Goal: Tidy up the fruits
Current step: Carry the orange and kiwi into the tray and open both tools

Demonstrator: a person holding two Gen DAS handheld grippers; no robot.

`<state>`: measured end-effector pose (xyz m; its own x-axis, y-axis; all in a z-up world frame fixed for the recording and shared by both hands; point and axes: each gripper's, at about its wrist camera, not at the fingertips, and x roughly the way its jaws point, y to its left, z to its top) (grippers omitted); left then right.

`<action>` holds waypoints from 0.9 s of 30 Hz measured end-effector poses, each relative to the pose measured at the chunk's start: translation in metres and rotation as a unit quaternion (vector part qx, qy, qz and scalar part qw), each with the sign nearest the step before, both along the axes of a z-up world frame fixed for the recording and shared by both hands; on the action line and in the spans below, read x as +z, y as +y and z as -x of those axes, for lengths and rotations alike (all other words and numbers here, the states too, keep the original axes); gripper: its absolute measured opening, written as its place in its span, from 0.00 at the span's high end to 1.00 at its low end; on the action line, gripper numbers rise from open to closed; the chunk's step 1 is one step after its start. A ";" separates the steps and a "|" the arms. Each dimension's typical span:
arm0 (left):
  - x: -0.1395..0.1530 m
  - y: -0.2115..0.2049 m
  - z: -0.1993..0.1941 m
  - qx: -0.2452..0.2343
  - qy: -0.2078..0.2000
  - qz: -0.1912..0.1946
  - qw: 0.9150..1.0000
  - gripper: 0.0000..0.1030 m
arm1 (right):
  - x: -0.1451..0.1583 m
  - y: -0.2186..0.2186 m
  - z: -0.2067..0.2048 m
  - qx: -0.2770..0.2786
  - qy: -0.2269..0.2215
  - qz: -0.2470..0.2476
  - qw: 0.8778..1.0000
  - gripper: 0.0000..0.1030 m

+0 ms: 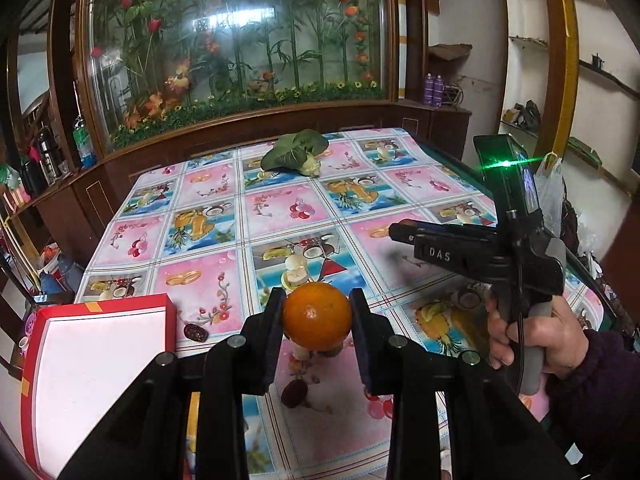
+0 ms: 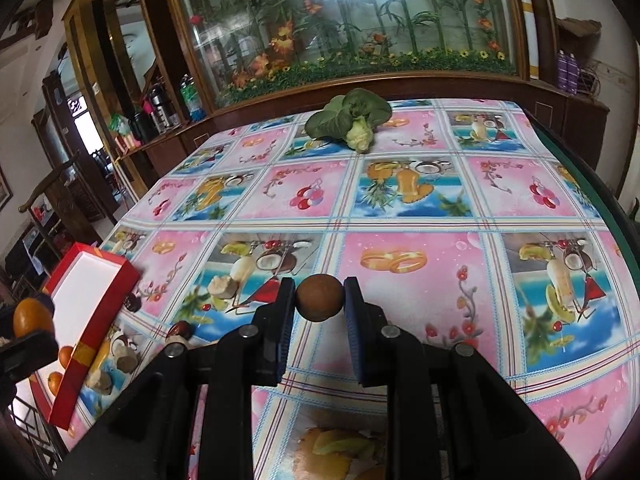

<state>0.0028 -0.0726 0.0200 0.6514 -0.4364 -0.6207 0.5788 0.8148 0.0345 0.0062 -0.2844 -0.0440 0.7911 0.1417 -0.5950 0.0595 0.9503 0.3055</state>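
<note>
In the left wrist view my left gripper [image 1: 317, 320] is shut on an orange [image 1: 317, 314], held a little above the fruit-print tablecloth [image 1: 280, 208]. An open red box [image 1: 100, 380] with a white inside lies just to its left. My right gripper [image 2: 320, 300] is shut on a small round brown fruit [image 2: 320, 298], also off the cloth. From the left wrist the right gripper [image 1: 400, 234] shows side-on at the right, a hand [image 1: 516, 340] on its grip. In the right wrist view the orange [image 2: 30, 316] hangs in the left gripper [image 2: 32, 322] over the box [image 2: 100, 312].
Two dark red dates [image 1: 195, 332] [image 1: 294, 394] lie on the cloth near the box. A leafy green vegetable [image 1: 296, 156] sits at the table's far edge, with a glass flower cabinet [image 1: 240, 40] behind. Two small orange things [image 2: 64, 358] show by the box's near wall.
</note>
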 end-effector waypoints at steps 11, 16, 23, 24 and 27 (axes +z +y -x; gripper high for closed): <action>0.011 0.037 0.004 0.028 -0.014 0.022 0.999 0.69 | -0.001 -0.008 -0.003 -0.028 -0.001 -0.023 0.999 0.75; 0.018 0.067 0.001 0.061 -0.026 0.031 0.997 0.69 | -0.001 0.009 -0.009 -0.014 0.001 -0.037 0.999 0.75; 0.016 0.132 -0.007 0.141 -0.021 0.034 0.989 0.70 | 0.005 0.049 -0.013 0.026 -0.011 -0.077 0.997 0.74; 0.015 0.141 -0.007 0.154 -0.022 0.029 0.987 0.70 | 0.007 0.056 -0.013 0.034 -0.016 -0.084 0.996 0.74; 0.009 0.172 -0.007 0.196 -0.021 0.014 0.980 0.70 | 0.016 0.084 -0.012 0.071 -0.035 -0.110 0.991 0.74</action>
<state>0.0102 0.0995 0.0291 0.7975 -0.1634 -0.5807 0.2194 0.9753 0.0269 0.0185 -0.2007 -0.0279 0.7916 0.3753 -0.4823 -0.0990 0.8575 0.5048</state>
